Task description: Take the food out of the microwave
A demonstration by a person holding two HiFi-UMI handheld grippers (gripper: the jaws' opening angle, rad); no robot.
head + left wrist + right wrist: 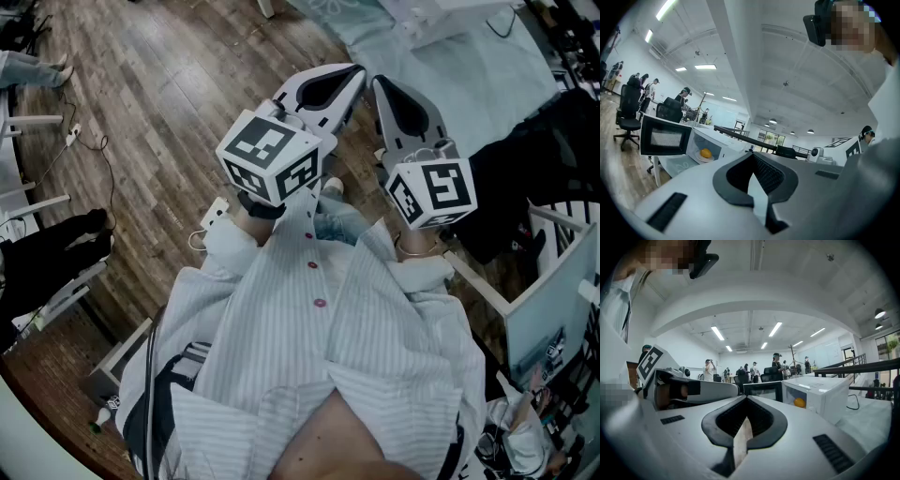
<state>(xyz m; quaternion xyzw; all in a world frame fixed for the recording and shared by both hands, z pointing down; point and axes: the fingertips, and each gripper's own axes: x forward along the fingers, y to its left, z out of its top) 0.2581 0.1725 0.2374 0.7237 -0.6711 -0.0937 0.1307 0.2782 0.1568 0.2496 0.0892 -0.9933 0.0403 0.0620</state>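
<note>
A white microwave (710,140) stands on a table some way ahead, its door (665,137) swung open to the left. Inside, an orange round food (706,153) lies on a white plate. The right gripper view shows the same microwave (825,394) with the orange food (799,402) in its opening. My left gripper (757,187) is shut and holds nothing. My right gripper (742,439) is likewise shut and empty. In the head view both the left gripper (354,73) and the right gripper (382,86) are held side by side before my chest, well short of the microwave.
The table carries a light blue cloth (469,75). Wooden floor (169,103) lies below, with a cable at the left. Black office chairs (629,108) and several people stand in the background. A dark railing (862,369) runs at the right.
</note>
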